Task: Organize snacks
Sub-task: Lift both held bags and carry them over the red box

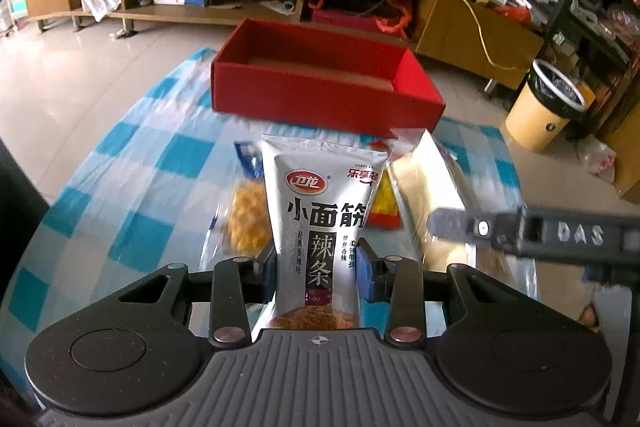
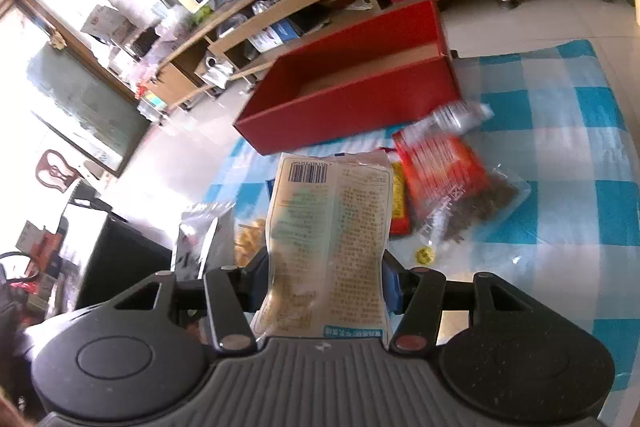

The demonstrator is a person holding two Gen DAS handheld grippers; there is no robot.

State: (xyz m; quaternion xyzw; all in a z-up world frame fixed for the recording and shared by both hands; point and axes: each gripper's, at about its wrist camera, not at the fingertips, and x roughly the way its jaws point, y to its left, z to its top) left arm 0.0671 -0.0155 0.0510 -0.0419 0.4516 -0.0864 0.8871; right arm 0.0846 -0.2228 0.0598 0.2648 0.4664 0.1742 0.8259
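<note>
Your left gripper [image 1: 316,261] is pinching a glossy silver latiao pouch [image 1: 320,223] w/ black characters and a red oval logo; the blue pads press its sides and the pouch stands upright, top seal flat and crimped, pointing toward the red box [image 1: 320,95]. That box is your landmark: matte red cardboard, rectangular, open-topped, brown cardboard floor showing inside, sitting at the far end of a blue-and-white checked cloth [image 1: 140,187] w/ a shiny plastic sheen.

Your right gripper [image 2: 324,277] is clamped on a pale, translucent pastry pack [image 2: 332,239], printed back side facing the cam, barcode at the top edge, blue strip at the bottom. It's held short of the box's near wall [image 2: 352,107], not inside it.

Between box and grippers, on the cloth, lies a loose pile: a crinkly yellow crisp packet [image 1: 246,223] just left of the silver pouch, a red-orange foil packet [image 2: 440,167] nearest the box's right corner, a clear bag of dark brown bits [image 2: 476,207] beside it, and a small yellow round item [image 2: 425,255], prob. a wrapped sweet but too blurred to say. In the left cam, the right gripper's black finger [image 1: 540,233] comes in from the right edge, over a cream-coloured pack in clear wrap [image 1: 428,183].
</note>
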